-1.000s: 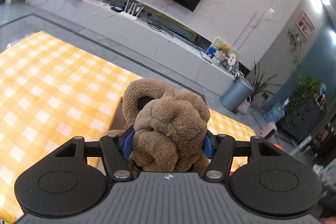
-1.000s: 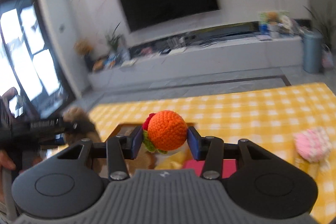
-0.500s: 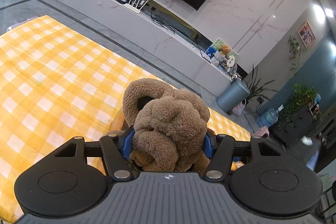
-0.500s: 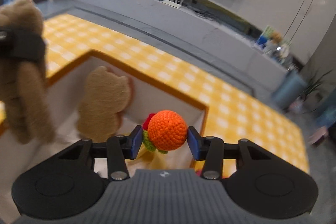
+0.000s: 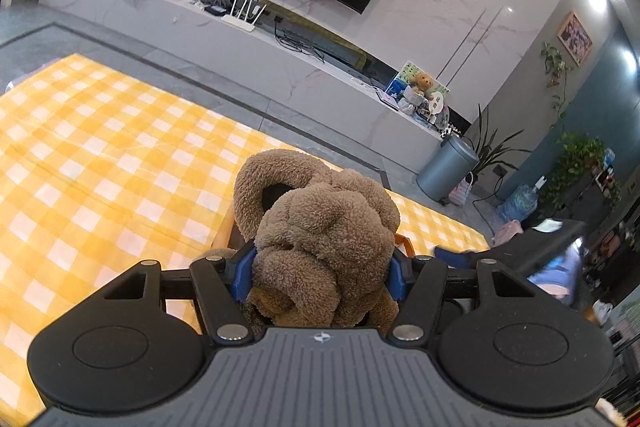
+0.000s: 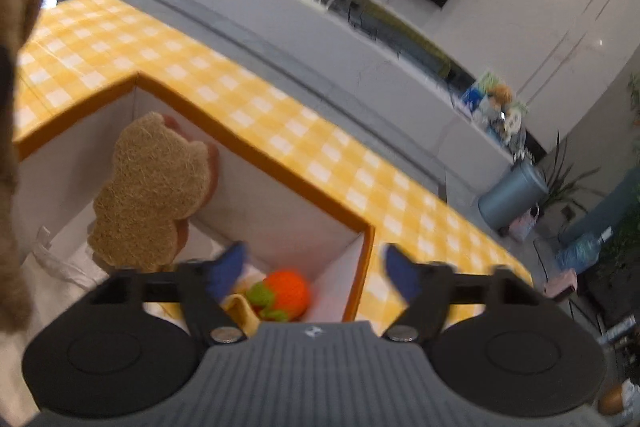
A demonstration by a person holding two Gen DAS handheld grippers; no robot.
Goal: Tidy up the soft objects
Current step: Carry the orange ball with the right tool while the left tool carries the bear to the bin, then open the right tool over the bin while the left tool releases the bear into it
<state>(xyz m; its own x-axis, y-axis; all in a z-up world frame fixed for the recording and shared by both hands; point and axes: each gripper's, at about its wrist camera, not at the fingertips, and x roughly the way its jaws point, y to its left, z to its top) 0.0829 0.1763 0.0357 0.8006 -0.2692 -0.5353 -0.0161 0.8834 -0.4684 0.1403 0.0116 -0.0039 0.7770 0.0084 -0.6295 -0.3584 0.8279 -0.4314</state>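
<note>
My left tool (image 5: 320,273) grips a fuzzy brown plush bear (image 5: 324,227). An orange crocheted ball with green leaves (image 6: 286,293) lies in the white, orange-rimmed box (image 6: 256,163), near its right corner.

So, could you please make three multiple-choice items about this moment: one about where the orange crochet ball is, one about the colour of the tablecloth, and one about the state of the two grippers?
1. Where is the orange crochet ball?
A. Inside the box
B. On the TV shelf
C. Between the right gripper's fingers

2. Which colours has the checked cloth?
A. Blue and white
B. Yellow and white
C. Red and green

3. What state are the grippers in?
A. Both open
B. Left gripper shut on the brown plush toy, right gripper open
C. Left open, right shut on the ball

Answers: 1 A, the ball lies in the box below the spread fingers. 2 B, the checks are yellow and white. 3 B, the plush is squeezed between the blue pads; the right fingers stand apart, holding nothing.
</note>
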